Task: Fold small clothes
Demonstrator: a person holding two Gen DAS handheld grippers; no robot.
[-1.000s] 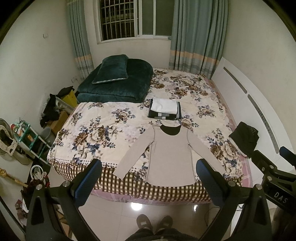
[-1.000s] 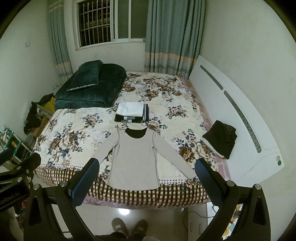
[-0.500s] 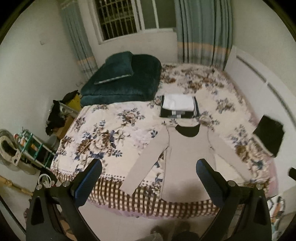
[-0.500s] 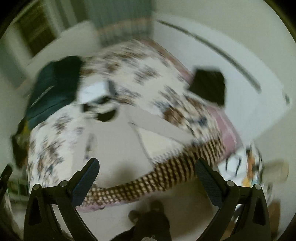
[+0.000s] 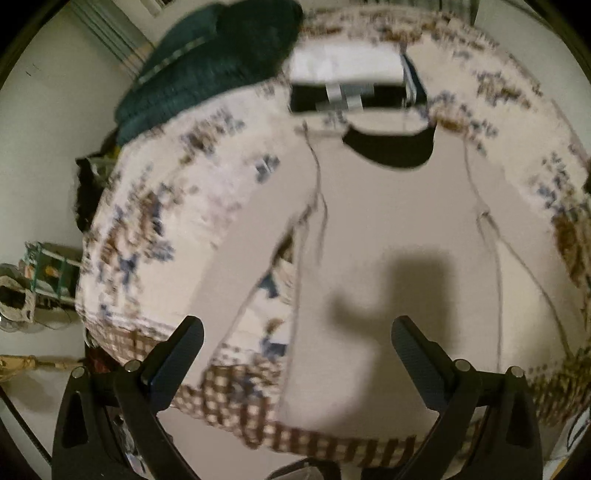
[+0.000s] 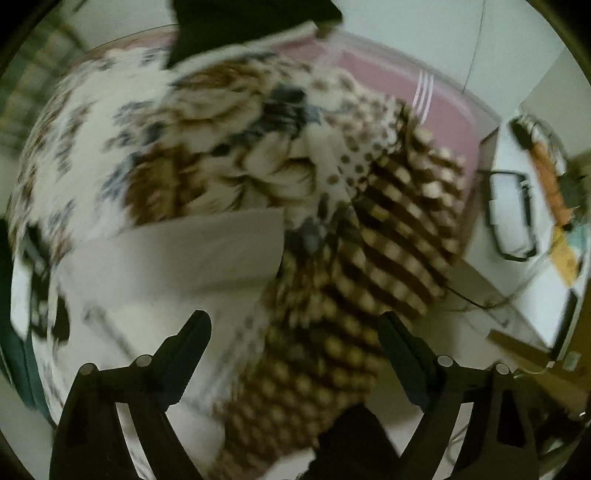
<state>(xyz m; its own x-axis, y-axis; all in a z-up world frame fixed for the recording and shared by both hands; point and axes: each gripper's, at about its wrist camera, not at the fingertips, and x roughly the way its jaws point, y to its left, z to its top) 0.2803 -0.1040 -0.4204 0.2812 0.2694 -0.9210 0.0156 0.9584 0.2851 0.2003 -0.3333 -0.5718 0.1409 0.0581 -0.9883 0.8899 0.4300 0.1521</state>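
Observation:
A beige long-sleeved top [image 5: 388,229] with a black inner collar lies flat on the floral bed cover [image 5: 155,206], hem toward me. My left gripper [image 5: 297,332] is open and empty, hovering over the top's lower left part near its left sleeve. In the right wrist view the end of the top's right sleeve [image 6: 177,254] lies on the floral cover [image 6: 221,147] near the bed's front right corner. My right gripper [image 6: 293,328] is open and empty just above that sleeve end. Both views are motion-blurred.
A folded stack of white and dark clothes [image 5: 351,81] sits beyond the collar. A dark green quilt [image 5: 207,62] lies at the far left. A black garment [image 6: 243,26] lies on the bed's right side. The checked bed skirt [image 6: 388,251] hangs at the corner, with floor clutter [image 6: 546,184] to the right.
Both grippers have moved down and forward to the bed. The left now hovers over the top's body; the right has swung right to the sleeve end. Both stay open.

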